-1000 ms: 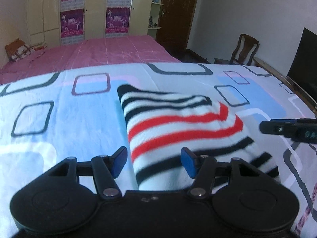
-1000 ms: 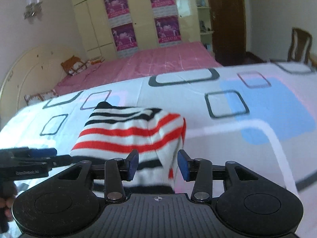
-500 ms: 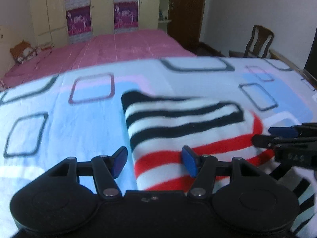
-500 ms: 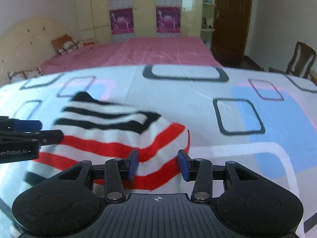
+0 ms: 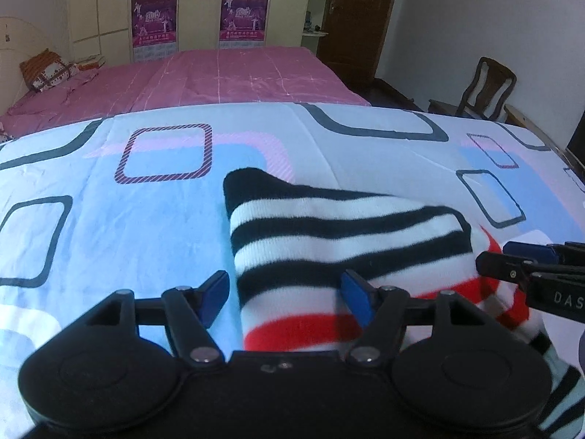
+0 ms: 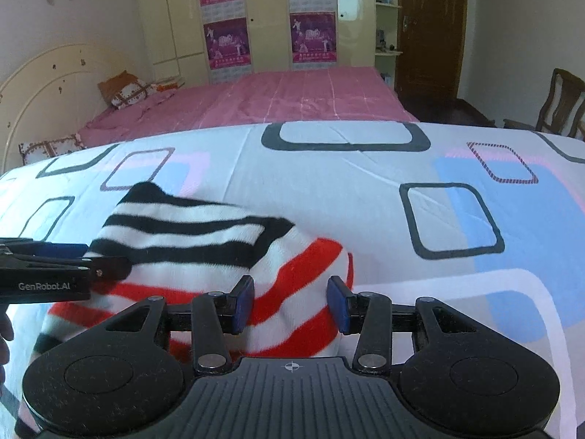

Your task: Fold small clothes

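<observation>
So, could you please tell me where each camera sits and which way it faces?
Left wrist: on the left gripper, looking down over the striped garment on the patterned sheet; its own fingers show, jaws opening.
Right wrist: on the right gripper, same direction; own fingers show.
Shared: garment, pink bed, each other's gripper.

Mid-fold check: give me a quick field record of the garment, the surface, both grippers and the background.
garment: striped knit, black, white and red bands, folded over
surface: bedsheet printed with squares
left gripper: jaws opening, the knit's left edge between the pads, no pinch visible
right gripper: jaws apart, red-striped fold between the pads, not pinched
background: pink bed, wooden chair, wardrobe with posters
</observation>
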Demonstrator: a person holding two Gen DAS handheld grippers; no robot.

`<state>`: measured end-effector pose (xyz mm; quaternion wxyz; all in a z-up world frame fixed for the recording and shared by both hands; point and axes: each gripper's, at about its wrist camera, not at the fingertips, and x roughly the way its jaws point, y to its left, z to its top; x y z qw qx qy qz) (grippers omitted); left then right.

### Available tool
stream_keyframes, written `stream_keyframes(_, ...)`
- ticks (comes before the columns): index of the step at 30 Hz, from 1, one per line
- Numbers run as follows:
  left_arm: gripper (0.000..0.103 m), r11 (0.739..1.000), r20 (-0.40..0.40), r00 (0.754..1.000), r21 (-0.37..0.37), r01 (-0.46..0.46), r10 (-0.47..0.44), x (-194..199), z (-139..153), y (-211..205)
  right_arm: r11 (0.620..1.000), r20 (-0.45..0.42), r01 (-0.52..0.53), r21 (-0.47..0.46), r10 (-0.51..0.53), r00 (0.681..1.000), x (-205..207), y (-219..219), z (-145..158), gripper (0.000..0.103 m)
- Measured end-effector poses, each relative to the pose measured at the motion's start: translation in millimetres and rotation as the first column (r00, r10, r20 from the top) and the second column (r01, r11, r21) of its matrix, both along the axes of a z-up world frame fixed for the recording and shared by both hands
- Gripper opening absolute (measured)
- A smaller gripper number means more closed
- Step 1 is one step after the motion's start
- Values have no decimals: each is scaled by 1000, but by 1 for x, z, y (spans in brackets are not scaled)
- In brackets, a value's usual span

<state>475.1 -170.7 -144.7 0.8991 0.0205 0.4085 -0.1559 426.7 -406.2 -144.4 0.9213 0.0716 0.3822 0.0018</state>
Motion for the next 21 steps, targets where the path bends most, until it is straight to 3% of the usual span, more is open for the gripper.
stream_keyframes(7,65,1000,7,1000,-11,-23,23,7,-9,2,998,-19,38,44,-38,999,9,-17,-9,43)
stream_keyframes(15,62,999,12,999,-8,-31,31,15,-13,0,1000,-16,26,1,-26,1000,16,-12,-10,43)
stream_keyframes(21,62,999,15,999,-9,-35,35,19,-16,1,999,-24,42,23,-41,999,22,-19,-19,43)
